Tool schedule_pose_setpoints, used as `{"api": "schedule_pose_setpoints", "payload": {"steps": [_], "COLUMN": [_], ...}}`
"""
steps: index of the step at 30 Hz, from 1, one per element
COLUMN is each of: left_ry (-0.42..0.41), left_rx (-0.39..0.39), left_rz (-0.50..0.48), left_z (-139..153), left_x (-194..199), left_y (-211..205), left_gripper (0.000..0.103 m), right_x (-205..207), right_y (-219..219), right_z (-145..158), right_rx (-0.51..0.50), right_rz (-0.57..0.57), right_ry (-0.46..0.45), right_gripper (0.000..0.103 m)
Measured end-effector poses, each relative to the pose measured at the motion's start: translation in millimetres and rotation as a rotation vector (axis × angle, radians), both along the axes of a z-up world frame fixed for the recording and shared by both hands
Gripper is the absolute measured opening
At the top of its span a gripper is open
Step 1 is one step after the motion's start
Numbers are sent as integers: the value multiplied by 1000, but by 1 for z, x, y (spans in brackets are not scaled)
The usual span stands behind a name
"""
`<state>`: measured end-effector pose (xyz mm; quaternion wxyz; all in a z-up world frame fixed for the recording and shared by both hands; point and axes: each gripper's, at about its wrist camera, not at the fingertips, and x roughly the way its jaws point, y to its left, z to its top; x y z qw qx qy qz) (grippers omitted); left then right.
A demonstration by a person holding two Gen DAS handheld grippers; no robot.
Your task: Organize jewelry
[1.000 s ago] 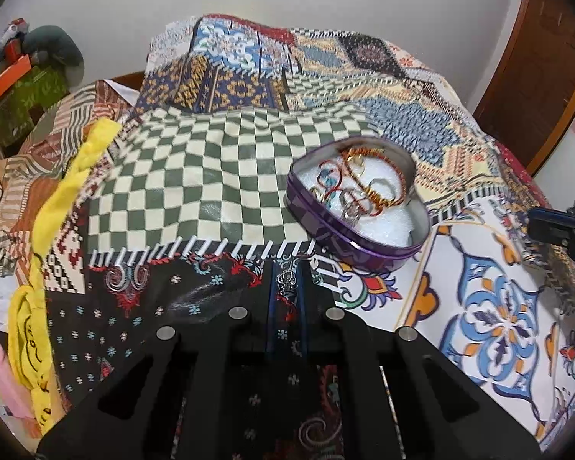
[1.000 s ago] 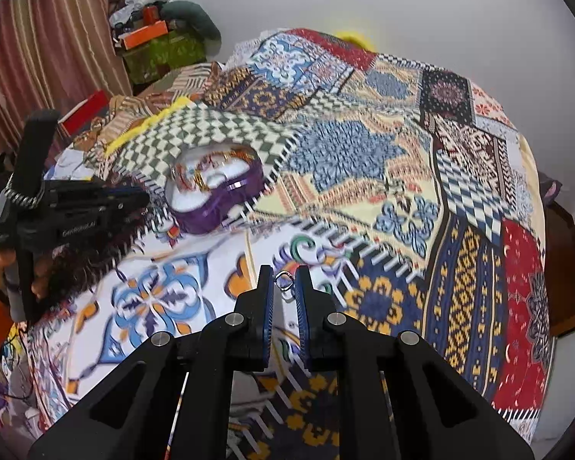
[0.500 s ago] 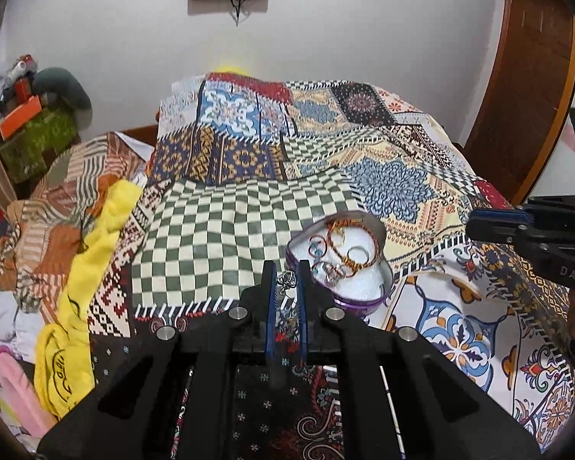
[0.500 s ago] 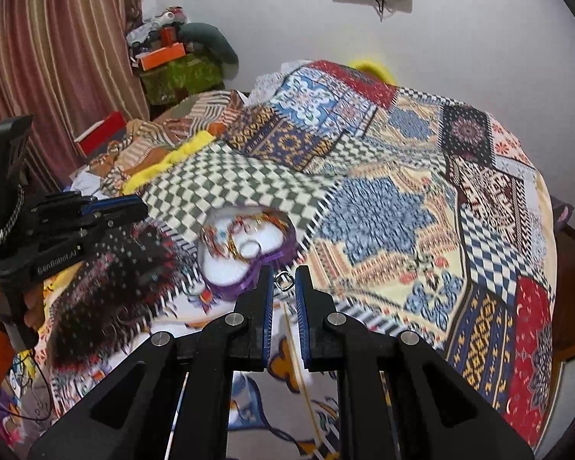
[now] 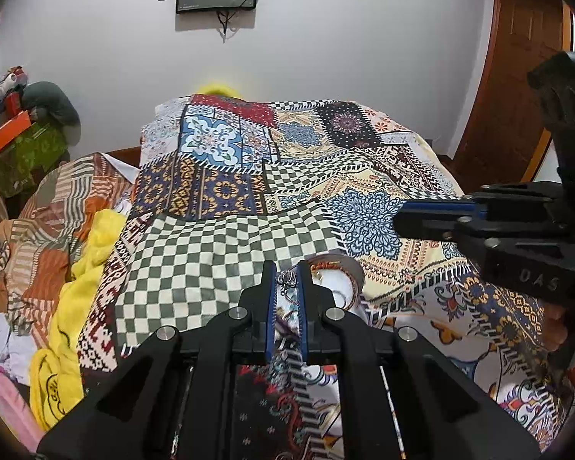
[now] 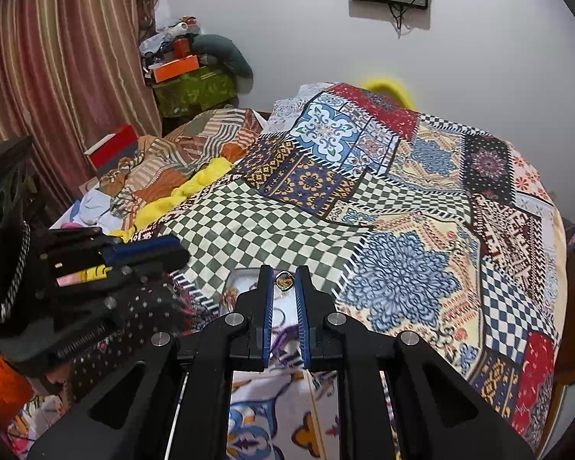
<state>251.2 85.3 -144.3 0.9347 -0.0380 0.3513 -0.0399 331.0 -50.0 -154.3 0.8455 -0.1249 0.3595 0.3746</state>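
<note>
Left gripper [image 5: 286, 281] has its jaws pinched narrow on a small silver trinket [image 5: 285, 279], sitting right between the tips. Right gripper [image 6: 285, 281] is clamped the same way on a little ring [image 6: 284, 280] with an amber stone. The heart-shaped tin [image 5: 354, 268] of jewelry sits just past and under both sets of jaws, on the patchwork bedspread [image 5: 218, 253].

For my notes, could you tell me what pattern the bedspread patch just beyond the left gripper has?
A green-and-white checkerboard patch, clearest in the left wrist view.
</note>
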Motion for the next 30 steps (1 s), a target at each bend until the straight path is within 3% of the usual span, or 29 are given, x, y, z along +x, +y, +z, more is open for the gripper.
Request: {"api": "schedule_pose_setpoints", "payload": {"steps": [18, 30], "left_ry": [127, 149], "left_rx": [-17, -26], "left_rz": [-21, -35], "left_z": [-52, -53], "left_x": [39, 40], "left_y": [-9, -12], "left_gripper": [8, 9], "right_x": [31, 35], "right_y": [19, 19], "right_z": [-57, -67], "right_rx": [-99, -99], "right_rz": [-23, -10], "right_ry": [140, 206], "right_gripper": [10, 12]}}
